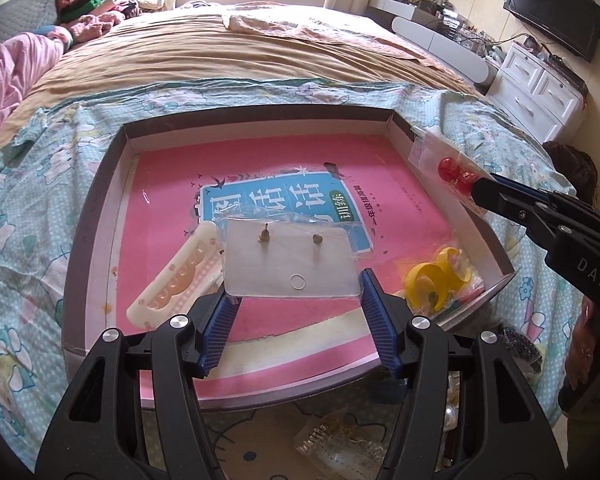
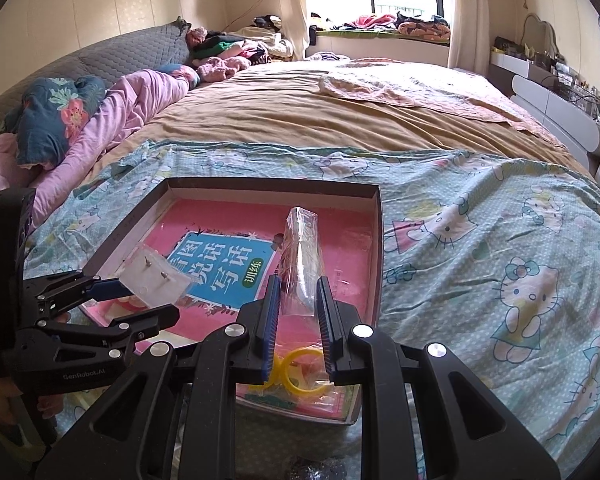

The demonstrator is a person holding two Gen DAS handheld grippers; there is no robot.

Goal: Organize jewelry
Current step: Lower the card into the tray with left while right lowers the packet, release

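Note:
My left gripper (image 1: 298, 292) is shut on a clear earring card (image 1: 292, 264), its blue pads pressing the card's two side edges. The card carries two small studs and hangs over a shallow grey box (image 1: 260, 114) lined with a pink booklet (image 1: 260, 168). My right gripper (image 2: 300, 300) is shut on a clear plastic bag (image 2: 302, 264), which I see edge-on above the same box (image 2: 276, 184). From the left wrist, that bag with its red beads (image 1: 456, 172) hangs over the box's right wall, gripped by the right gripper (image 1: 480, 192). The left gripper (image 2: 136, 300) and its card (image 2: 156, 280) show at the left.
In the box lie a white hair clip (image 1: 176, 284) and yellow bangles (image 1: 436, 280) in a bag. A packet of gold jewelry (image 1: 340, 444) and dark beads (image 1: 516, 344) lie on the cartoon-print sheet (image 2: 500, 260) in front of the box. A hand (image 1: 584, 344) shows at the right.

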